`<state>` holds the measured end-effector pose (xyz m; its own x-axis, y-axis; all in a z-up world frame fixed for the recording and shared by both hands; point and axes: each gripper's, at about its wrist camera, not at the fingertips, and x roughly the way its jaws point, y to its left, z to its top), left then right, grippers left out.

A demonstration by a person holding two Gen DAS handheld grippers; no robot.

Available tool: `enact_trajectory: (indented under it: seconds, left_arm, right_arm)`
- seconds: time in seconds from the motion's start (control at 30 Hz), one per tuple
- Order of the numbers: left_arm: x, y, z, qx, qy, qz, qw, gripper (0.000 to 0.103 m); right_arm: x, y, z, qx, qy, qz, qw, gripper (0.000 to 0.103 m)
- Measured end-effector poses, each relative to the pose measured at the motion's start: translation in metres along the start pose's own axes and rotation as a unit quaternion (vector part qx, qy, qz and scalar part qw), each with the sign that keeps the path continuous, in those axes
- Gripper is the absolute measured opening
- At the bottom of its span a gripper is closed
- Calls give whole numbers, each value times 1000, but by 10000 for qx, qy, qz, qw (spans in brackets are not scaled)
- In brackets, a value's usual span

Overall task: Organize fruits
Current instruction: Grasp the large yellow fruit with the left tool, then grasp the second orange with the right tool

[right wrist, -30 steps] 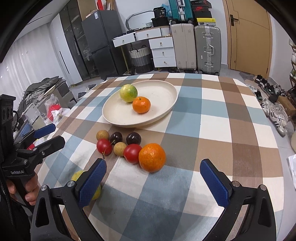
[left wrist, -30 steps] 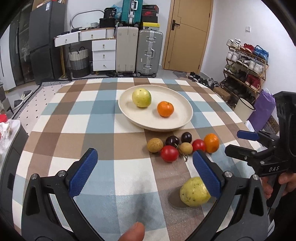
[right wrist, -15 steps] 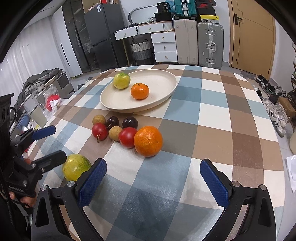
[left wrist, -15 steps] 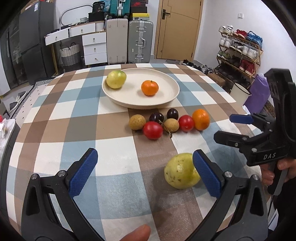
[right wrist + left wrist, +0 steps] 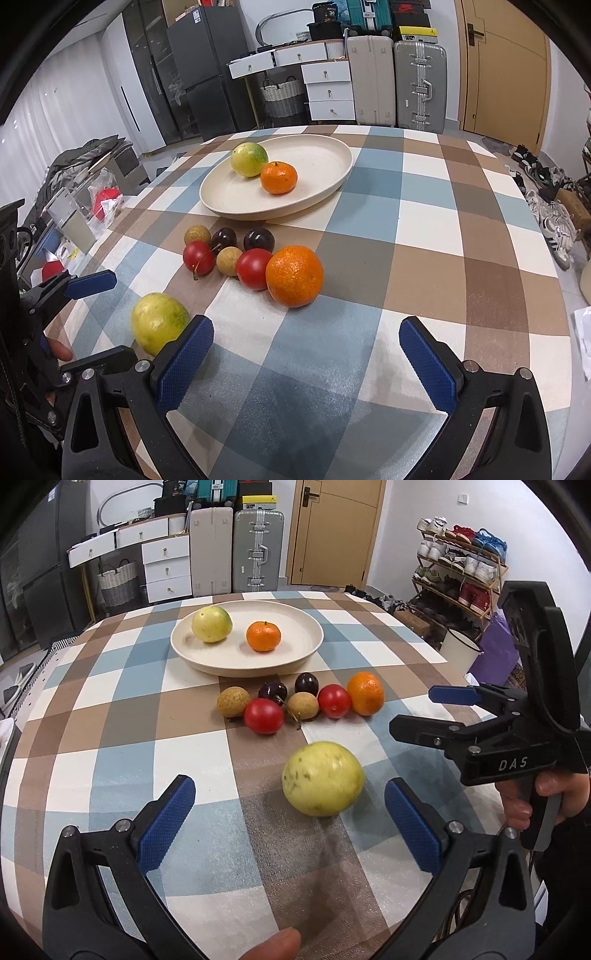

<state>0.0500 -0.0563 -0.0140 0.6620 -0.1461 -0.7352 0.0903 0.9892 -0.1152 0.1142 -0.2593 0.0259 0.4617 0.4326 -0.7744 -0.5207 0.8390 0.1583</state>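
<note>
A yellow-green fruit [image 5: 322, 778] lies on the checked tablecloth just ahead of my open left gripper [image 5: 290, 827], nearer its right finger; it also shows in the right wrist view [image 5: 159, 322]. A cream plate [image 5: 295, 653] holds a yellow-green fruit [image 5: 211, 624] and a small orange [image 5: 263, 636]. A row of small fruits lies in front of the plate: two tomatoes [image 5: 263, 716], two brown longans [image 5: 232, 700], two dark plums [image 5: 306, 684] and an orange [image 5: 365, 693]. My right gripper [image 5: 304, 356] is open and empty, just short of the orange [image 5: 294, 276].
The round table [image 5: 424, 236] drops off on all sides. Suitcases [image 5: 258, 550] and white drawers [image 5: 164, 568] stand behind it, a shoe rack [image 5: 458, 576] to the right, and bags and clutter [image 5: 88, 192] on the floor to the left.
My left gripper has moved forward and right, so the loose yellow-green fruit now lies nearly between its fingers. My right gripper has come a little closer to the orange.
</note>
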Motion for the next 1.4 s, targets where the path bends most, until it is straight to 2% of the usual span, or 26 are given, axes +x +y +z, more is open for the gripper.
enact_trajectory:
  seconds: [0.1,0.2,0.53,0.67,0.87,0.93,1.33,1.4]
  left_arm:
    - [6,-1,-1,-34,168,-83,9998,100]
    - [15,-1,0,-65,329,-236,9992,90]
    - [34,-10,10,149,330,-239,9991,83]
    - [40,-6,16,110,341,-244,9991,78]
    - [45,-4,18,63,349,-399,9986,62]
    - [46,-4,18,71,344,-528,9980,52]
    - [34,-3,20,67,110,-644,9978,52]
    - [31,1,22,9,60,-636,9980,52]
  right_arm:
    - [1,-1,-1,30,18,18,10000,103]
    - [3,-4,-1,74,54,22,10000,103]
    - [17,-8,2,76,182,70,9998,101]
    - [22,-8,6,28,209,66,9998,93]
    - [31,-10,13,-22,243,116,9996,88]
    - [36,-12,15,-10,275,186,9994,84]
    - [42,-8,24,-151,249,428,9987,66]
    - [42,-7,24,-177,244,491,9983,59]
